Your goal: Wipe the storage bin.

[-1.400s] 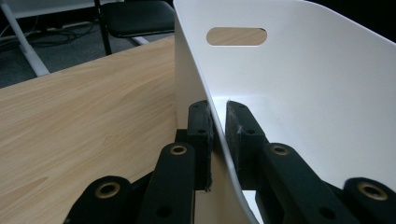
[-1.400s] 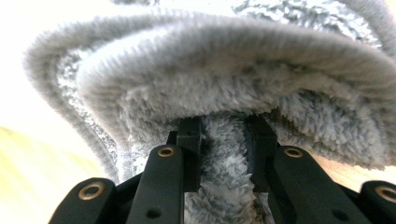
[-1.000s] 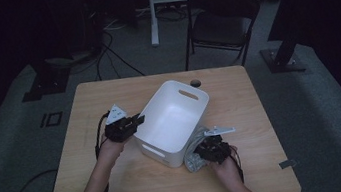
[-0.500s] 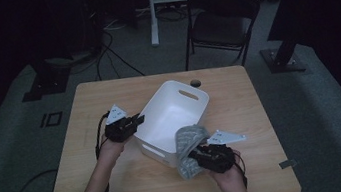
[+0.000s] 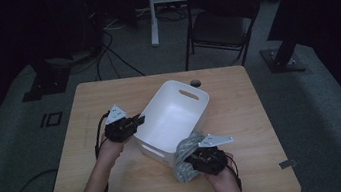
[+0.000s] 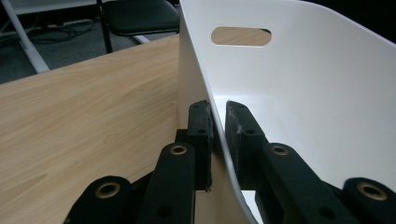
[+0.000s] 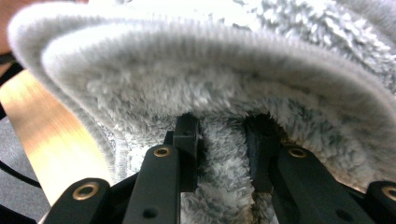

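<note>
L gripper is clamped on the left wall of the white plastic tub with slot handles, one jaw outside, one inside; in the left gripper view the rim runs right between the pads. I hold the tub steady w/ it, mid-table, turned diagonal to the table edges.

R gripper is pinched on a fold of the grey fluffy fleece cloth, lifted off the light wooden table near the front edge. In the right gripper view the pile is squeezed between both jaws. Jaws have just been easing apart slightly, cloth in between and gripped.

Key relation: tub opening lies up and away from R gripper, toward the far edge; the cloth touches or overlaps the tub's near corner, can't tell which. R hand is the nearer one for the drop.

Count: 1 tub, 1 cloth, 2 grippers. Tub looks empty inside.
</note>
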Demonstrator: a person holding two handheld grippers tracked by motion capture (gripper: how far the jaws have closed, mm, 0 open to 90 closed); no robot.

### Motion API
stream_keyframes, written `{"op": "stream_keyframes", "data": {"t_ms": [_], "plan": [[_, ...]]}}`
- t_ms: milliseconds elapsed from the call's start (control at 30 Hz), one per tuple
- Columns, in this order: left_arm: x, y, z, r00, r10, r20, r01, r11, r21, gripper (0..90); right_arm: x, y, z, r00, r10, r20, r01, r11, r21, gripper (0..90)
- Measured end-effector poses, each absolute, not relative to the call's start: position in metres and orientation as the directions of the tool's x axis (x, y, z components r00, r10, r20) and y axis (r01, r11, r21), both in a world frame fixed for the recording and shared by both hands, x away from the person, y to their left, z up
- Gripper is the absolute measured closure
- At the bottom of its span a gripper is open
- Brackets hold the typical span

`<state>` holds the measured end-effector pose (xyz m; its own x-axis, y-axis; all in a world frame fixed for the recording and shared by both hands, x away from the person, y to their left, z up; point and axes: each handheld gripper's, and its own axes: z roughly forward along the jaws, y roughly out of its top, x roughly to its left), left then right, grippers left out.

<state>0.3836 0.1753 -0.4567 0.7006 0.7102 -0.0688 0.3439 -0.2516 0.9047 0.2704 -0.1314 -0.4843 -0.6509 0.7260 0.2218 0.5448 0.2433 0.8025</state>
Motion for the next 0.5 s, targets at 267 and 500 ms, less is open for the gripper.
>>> {"op": "stream_keyframes", "data": {"t_ms": [267, 500], "plan": [[0.384, 0.176, -0.457, 0.703, 0.708, -0.067, 0.342, -0.254, 0.905, 80.6, 0.277, -0.131, -0.502, -0.631, 0.744, 0.220, 0.579, 0.263, 0.772, 70.3], [0.384, 0.176, -0.457, 0.703, 0.708, -0.067, 0.342, -0.255, 0.904, 80.6, 0.293, -0.136, -0.520, -0.600, 0.757, 0.258, 0.642, 0.264, 0.720, 70.4]]}}
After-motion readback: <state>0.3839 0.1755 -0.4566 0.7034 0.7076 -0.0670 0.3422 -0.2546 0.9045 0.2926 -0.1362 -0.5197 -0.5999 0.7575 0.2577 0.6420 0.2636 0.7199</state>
